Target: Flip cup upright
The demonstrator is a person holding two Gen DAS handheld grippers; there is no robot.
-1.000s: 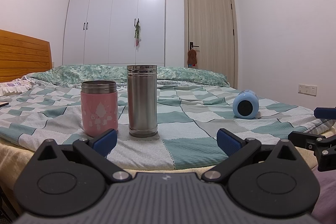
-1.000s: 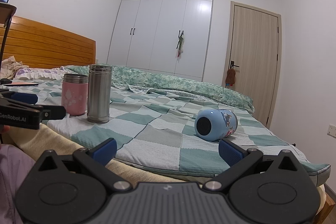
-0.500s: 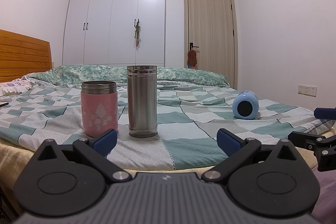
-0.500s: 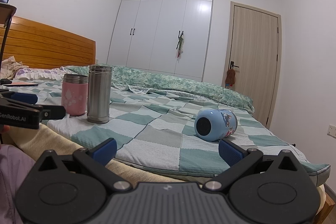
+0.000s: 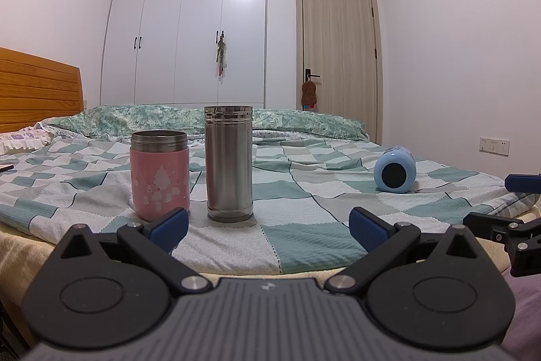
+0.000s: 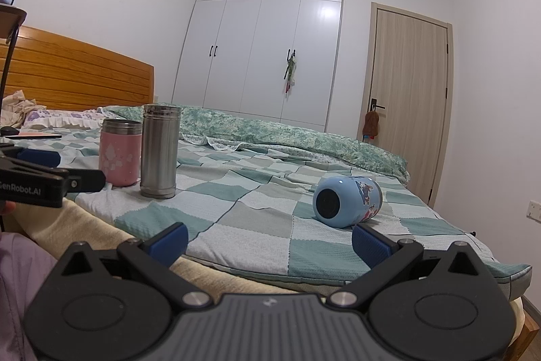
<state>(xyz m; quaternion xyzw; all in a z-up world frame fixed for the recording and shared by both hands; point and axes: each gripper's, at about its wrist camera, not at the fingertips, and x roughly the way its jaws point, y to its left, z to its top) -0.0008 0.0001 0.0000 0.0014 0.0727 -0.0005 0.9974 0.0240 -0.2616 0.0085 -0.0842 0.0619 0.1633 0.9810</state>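
A light blue cup [image 6: 346,205] with a cartoon print lies on its side on the checked bedspread, its round end facing me; it also shows in the left wrist view [image 5: 395,171] at the right. My right gripper [image 6: 268,242] is open and empty, just short of the bed's near edge, with the cup just beyond its right finger. My left gripper [image 5: 267,227] is open and empty, in front of a pink cup [image 5: 159,174] and a steel tumbler [image 5: 229,162], both upright.
The pink cup [image 6: 120,152] and steel tumbler [image 6: 159,150] stand side by side at the bed's left. A wooden headboard [image 6: 74,76] is at far left, a folded green quilt [image 6: 270,134] lies behind, and a wardrobe and door stand beyond.
Both views shifted very slightly; the blue cup, pink cup and tumbler have not moved, and both grippers stay open.
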